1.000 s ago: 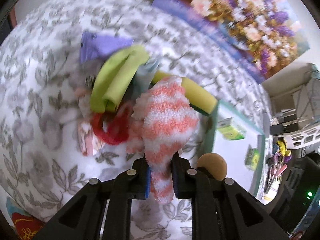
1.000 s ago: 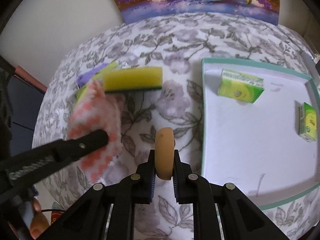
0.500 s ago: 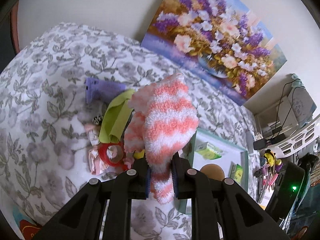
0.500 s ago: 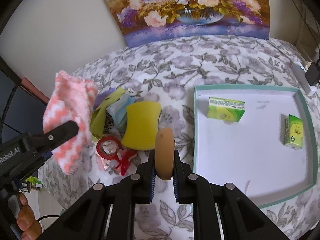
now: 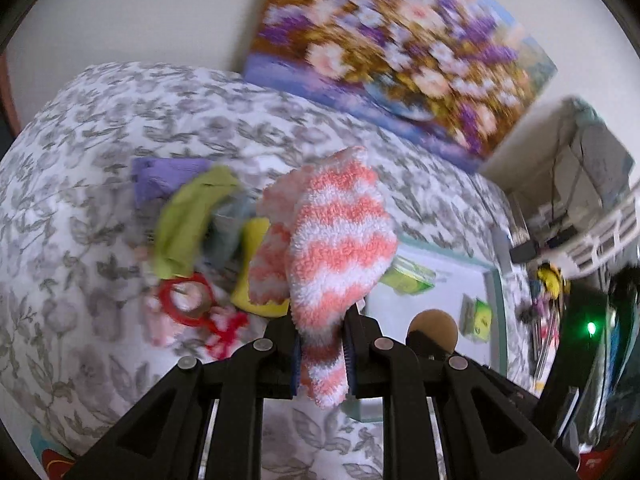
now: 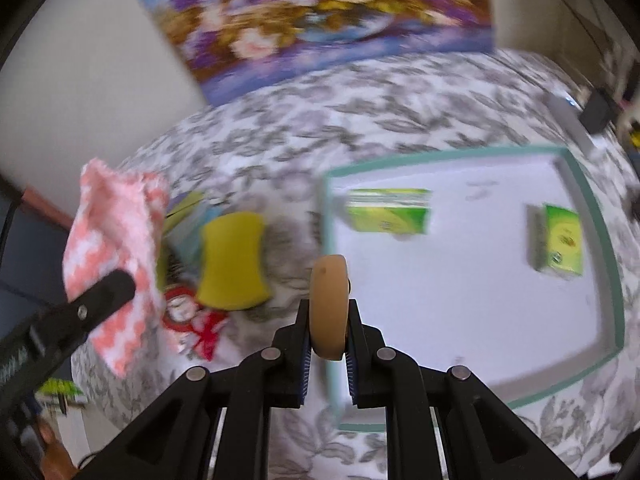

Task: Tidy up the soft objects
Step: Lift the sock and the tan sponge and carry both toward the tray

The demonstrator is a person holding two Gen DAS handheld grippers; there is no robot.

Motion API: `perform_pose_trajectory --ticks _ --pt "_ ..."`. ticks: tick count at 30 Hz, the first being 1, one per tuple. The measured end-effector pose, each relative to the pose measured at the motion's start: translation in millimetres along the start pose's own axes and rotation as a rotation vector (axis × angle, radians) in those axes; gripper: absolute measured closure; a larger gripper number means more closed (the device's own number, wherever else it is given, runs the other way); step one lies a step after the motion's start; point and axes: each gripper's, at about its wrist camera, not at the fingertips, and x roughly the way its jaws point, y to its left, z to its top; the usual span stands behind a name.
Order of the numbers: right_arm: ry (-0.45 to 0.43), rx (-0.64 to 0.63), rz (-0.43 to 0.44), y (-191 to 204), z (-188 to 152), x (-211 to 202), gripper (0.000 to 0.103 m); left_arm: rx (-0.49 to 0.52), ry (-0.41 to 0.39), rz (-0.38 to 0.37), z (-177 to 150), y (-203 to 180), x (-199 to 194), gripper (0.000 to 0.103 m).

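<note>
My left gripper is shut on a pink-and-white fuzzy sock and holds it in the air above the table; the sock also shows in the right wrist view. My right gripper is shut on a tan round sponge puff, held on edge above the left rim of the white tray. The puff also shows in the left wrist view. Two green tissue packs lie in the tray.
A pile lies left of the tray on the floral cloth: a yellow sponge, a green cloth, a purple cloth, a red tape roll and a red ribbon. A flower painting leans on the wall behind.
Both grippers have moved right toward the tray with their loads. The right gripper with the puff now hangs over the tray's left rim. The views are blurred from motion.
</note>
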Motion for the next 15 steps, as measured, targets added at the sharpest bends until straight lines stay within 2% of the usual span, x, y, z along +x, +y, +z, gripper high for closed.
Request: perform_pose_trajectory --ticks 3,5,10,15 --pt "0.006 0.063 -0.081 -27 2 2 0.087 0.047 0.049 -0.048 -10 -26 14 0.085" --pt "0.012 0.104 -0.097 -44 2 2 0.087 0.069 0.076 -0.071 -15 -40 22 0.085" --pt "0.020 0.184 -0.155 -86 0 -2 0.087 0.152 0.112 -0.065 -32 -77 40 0.085" --pt "0.022 0.241 -0.172 -119 -2 -8 0.087 0.203 0.161 -0.080 -48 -102 58 0.084"
